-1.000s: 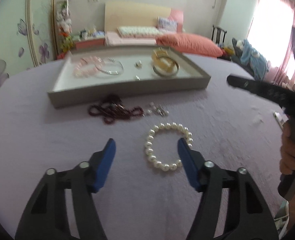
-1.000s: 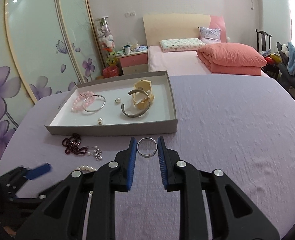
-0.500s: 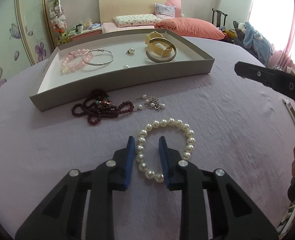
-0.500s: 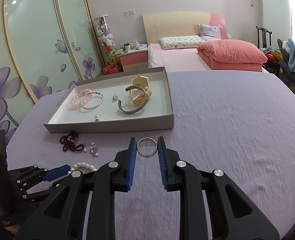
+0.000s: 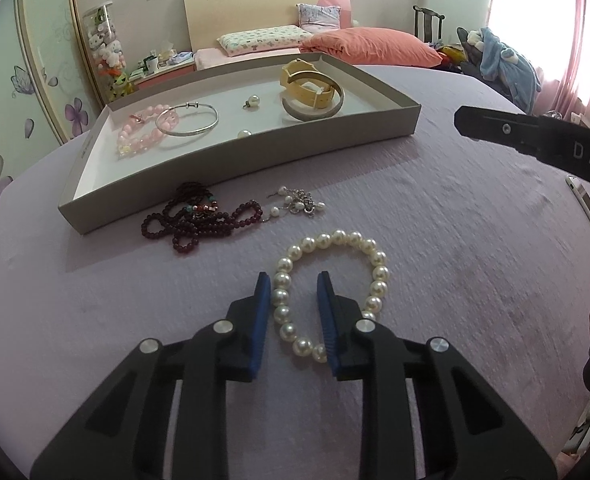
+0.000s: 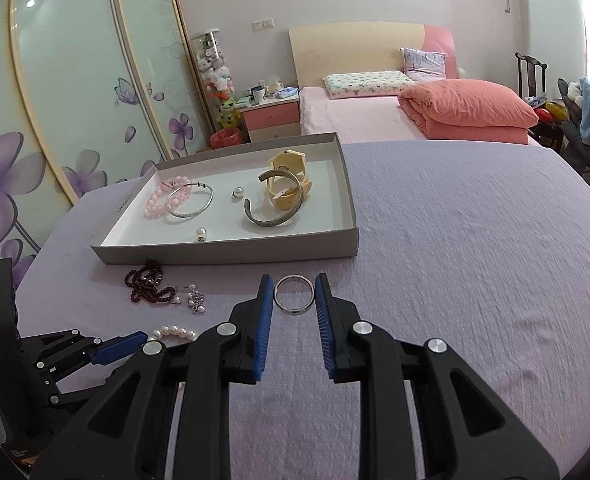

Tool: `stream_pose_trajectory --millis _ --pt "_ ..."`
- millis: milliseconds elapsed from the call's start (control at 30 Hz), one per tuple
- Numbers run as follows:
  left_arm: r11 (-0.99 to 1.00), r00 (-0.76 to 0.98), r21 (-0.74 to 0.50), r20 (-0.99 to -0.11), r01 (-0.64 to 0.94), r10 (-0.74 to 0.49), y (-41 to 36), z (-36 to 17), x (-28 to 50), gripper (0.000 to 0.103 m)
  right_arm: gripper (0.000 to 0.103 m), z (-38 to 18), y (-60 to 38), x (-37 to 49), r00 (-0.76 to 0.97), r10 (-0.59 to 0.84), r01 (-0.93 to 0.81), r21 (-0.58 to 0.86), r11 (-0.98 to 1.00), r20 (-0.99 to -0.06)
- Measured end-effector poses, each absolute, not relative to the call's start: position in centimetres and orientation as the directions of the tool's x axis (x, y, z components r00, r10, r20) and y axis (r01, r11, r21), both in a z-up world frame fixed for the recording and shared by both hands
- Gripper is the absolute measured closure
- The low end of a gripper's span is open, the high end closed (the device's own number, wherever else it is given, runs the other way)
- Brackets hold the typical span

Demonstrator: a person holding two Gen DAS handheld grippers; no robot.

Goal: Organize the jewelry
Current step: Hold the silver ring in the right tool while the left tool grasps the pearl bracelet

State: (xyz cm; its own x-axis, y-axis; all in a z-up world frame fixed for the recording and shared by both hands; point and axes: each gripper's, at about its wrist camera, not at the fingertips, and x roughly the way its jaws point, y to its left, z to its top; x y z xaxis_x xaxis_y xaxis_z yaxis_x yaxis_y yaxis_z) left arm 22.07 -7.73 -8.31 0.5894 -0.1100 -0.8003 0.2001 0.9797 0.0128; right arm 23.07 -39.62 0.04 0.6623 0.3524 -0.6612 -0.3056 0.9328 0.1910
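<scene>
Nearest to us, our left gripper (image 5: 293,312) sits low on the purple cloth (image 5: 455,240), its jaws narrowed around the left side of the pearl bracelet (image 5: 331,292); one blue pad is just outside the beads and the other inside the loop, and we cannot tell whether they actually pinch the strand. Our right gripper (image 6: 294,300) holds a silver ring (image 6: 293,295) between its fingertips, jaws narrow, both pads seeming to touch the band. Whether the ring is raised off the cloth or resting on it we cannot tell. A little farther, to the left, a dark red bead necklace (image 5: 199,216) lies in a heap, and just right of it a small silver chain with pearls (image 5: 299,204); both lie loose, near the front wall of the tray (image 5: 235,164). Inside the tray we see a pink bead bracelet (image 5: 139,136) touching a thin silver bangle (image 5: 187,124), two pearl pieces (image 5: 251,101), a wide silver cuff (image 5: 315,106) and a yellow watch (image 5: 305,82). We judge the job past halfway: six pieces are in, four are left out, two of them at our jaws.
</scene>
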Motion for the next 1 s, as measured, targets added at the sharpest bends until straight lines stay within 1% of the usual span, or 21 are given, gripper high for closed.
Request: stream_pose_trajectory --millis 33,267,400,567,733,1000 --pt "0.979 0.591 0.015 -0.799 0.205 -0.112 -7.8 -8.3 22.0 0.092 0.080 0.1 -39.6 23.1 0.661 0.354 -0.305 0.194 0.932 -0.662" --pt "0.979 0.593 -0.008 -0.795 0.203 -0.130 -7.1 -8.3 21.8 0.093 0.080 0.4 -39.6 22.8 0.662 0.357 -0.308 0.195 0.931 -0.659" --pt "0.981 0.602 -0.051 -0.784 0.185 -0.154 -5.7 -7.9 21.3 0.093 0.080 0.6 -39.5 22.7 0.666 0.359 -0.311 0.194 0.930 -0.654" --pt "0.979 0.660 -0.129 -0.724 0.159 -0.203 -3.0 -5.6 20.1 0.093 0.080 1.1 -39.1 22.3 0.669 0.371 -0.323 0.197 0.925 -0.644" --pt "0.974 0.733 -0.177 -0.642 0.143 -0.224 -1.0 -2.6 18.6 0.093 0.080 1.4 -38.5 21.8 0.671 0.385 -0.340 0.198 0.919 -0.634" --pt "0.974 0.811 -0.192 -0.547 0.118 -0.207 1.1 1.5 16.7 0.093 0.080 2.2 -37.5 21.1 0.673 0.411 -0.370 0.201 0.907 -0.615"
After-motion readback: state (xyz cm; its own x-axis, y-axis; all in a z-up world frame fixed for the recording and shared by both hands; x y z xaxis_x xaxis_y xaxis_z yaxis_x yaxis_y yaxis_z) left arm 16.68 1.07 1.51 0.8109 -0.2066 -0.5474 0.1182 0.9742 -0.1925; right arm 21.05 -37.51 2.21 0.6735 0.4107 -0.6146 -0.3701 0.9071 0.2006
